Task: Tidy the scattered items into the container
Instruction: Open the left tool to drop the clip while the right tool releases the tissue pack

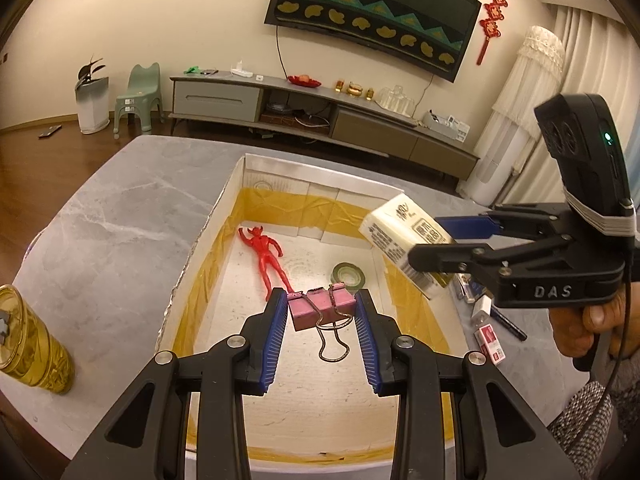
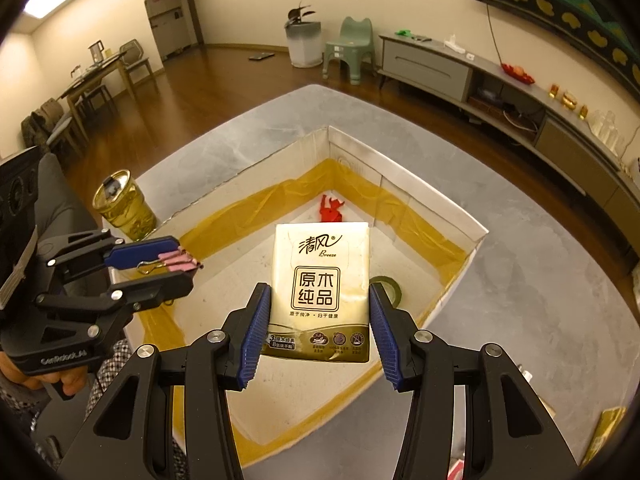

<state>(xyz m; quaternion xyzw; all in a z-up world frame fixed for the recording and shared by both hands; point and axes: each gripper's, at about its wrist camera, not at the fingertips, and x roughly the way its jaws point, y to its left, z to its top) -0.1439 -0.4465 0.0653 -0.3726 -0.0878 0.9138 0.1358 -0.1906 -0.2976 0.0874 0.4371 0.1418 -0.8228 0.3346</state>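
An open cardboard box (image 1: 208, 220) lined with yellow tape sits on the grey table. A red toy figure (image 1: 268, 256) and a green tape roll (image 1: 349, 276) lie inside it. My left gripper (image 1: 322, 300) is shut on a pink binder clip (image 1: 320, 308) and holds it above the box floor. My right gripper (image 2: 318, 286) is shut on a cream tissue pack (image 2: 320, 272), held over the box (image 2: 400, 176). The right wrist view also shows the figure (image 2: 330, 208), the roll (image 2: 390, 284) and the left gripper (image 2: 186, 262) with the clip (image 2: 176, 262).
A gold can (image 1: 32, 344) stands on the table left of the box. Right of the box lie a small red-and-white packet (image 1: 490, 342), a black pen (image 1: 508, 322) and a white item (image 1: 482, 306). A hand (image 1: 588, 320) grips the right tool.
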